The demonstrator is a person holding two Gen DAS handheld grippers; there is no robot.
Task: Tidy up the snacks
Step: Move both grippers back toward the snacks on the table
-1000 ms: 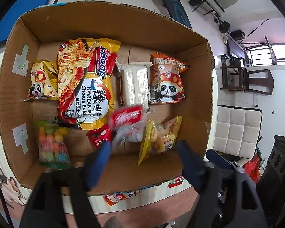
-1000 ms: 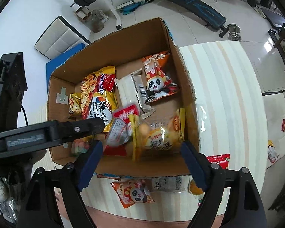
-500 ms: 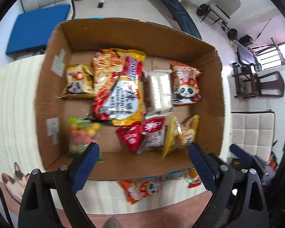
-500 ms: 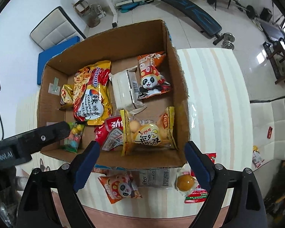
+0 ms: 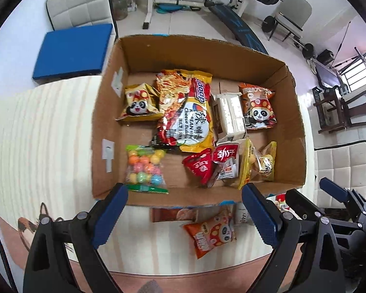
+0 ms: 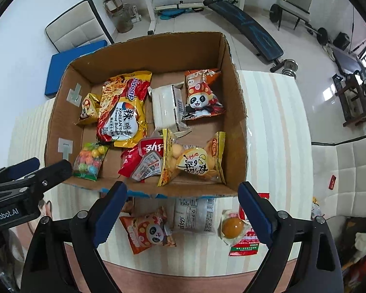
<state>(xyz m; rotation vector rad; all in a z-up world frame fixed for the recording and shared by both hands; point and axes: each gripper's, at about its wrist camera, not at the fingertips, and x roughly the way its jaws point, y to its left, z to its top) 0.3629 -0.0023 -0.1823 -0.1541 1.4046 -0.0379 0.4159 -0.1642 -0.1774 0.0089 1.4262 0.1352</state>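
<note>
Left gripper (image 5: 184, 211): black plastic frame, two angled arms.
Left fingers (image 5: 109, 210): ridged blue pads on the inner faces.
Fasteners: silver round-head screws at the arm joints.
Right gripper (image 6: 181, 210): same black frame, same silver screws.
Right fingers (image 6: 255, 211): matching blue pads.
Marking: white "GenRobot.AI" lettering on the left gripper's side, seen from the right wrist.

Both wrist cams look steeply down from above the near edge of the cardboard box (image 5: 292, 112), moderately close. Left one sits further left. Shared: box interior, striped table (image 6: 275, 127), gym gear behind.
</note>
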